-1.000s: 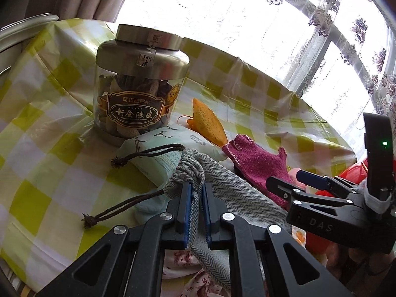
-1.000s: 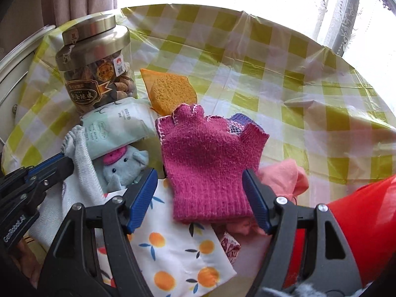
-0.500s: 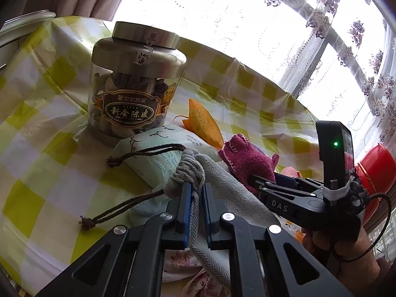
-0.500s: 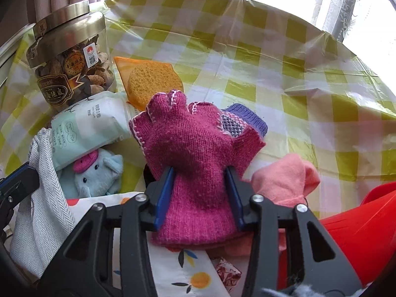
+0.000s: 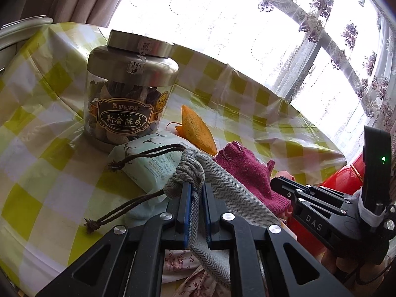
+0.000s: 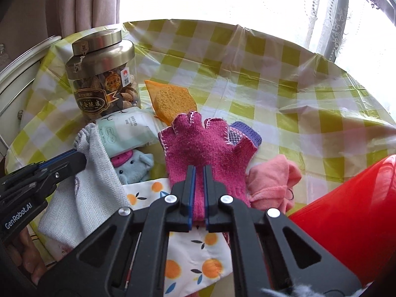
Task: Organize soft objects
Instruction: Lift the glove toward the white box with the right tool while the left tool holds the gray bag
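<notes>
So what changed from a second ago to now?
The right gripper closed from wide open onto the pink glove, pinching its cuff. The left gripper stayed shut on the grey drawstring bag. The jar and sponge stayed put.

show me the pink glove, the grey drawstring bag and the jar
pink glove [image 6: 208,148], right wrist view, palm
grey drawstring bag [image 5: 232,188], left wrist view, herringbone side
jar [image 5: 128,121], left wrist view, label

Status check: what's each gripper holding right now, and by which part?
Left gripper is shut on the grey drawstring bag, just below its gathered mouth. Right gripper is shut on the magenta knit glove, at the cuff end.
</notes>
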A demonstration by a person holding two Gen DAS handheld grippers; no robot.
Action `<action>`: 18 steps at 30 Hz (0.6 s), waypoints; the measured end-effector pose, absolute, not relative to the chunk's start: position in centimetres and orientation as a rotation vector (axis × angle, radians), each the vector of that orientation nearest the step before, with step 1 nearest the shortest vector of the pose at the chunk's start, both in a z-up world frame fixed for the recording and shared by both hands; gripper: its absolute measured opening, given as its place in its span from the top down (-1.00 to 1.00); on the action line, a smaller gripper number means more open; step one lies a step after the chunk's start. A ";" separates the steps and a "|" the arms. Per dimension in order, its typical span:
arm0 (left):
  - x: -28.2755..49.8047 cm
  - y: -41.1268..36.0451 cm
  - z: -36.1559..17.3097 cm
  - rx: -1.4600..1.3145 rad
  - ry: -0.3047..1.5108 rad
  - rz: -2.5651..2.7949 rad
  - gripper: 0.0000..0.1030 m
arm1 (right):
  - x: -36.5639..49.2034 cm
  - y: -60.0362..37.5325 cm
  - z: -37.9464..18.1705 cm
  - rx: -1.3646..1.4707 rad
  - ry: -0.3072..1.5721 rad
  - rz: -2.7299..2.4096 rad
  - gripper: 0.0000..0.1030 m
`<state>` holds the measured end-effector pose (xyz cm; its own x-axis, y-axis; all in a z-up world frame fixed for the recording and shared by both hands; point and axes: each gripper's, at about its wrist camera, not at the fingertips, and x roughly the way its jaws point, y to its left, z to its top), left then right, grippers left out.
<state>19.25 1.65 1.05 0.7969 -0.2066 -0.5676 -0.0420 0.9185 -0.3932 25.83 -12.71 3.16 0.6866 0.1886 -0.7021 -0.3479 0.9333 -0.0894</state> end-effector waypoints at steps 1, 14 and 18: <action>19.2 1.6 1.0 -0.406 0.648 -0.092 0.81 | 25.7 -12.7 3.2 -0.229 0.757 0.296 0.84; 19.4 1.8 0.9 -0.412 0.653 -0.100 0.81 | 31.1 -12.4 0.3 -0.263 0.899 0.260 -0.16; 19.5 1.8 0.8 -0.414 0.655 -0.105 0.81 | 31.2 -12.0 -0.5 -0.309 0.906 0.259 0.52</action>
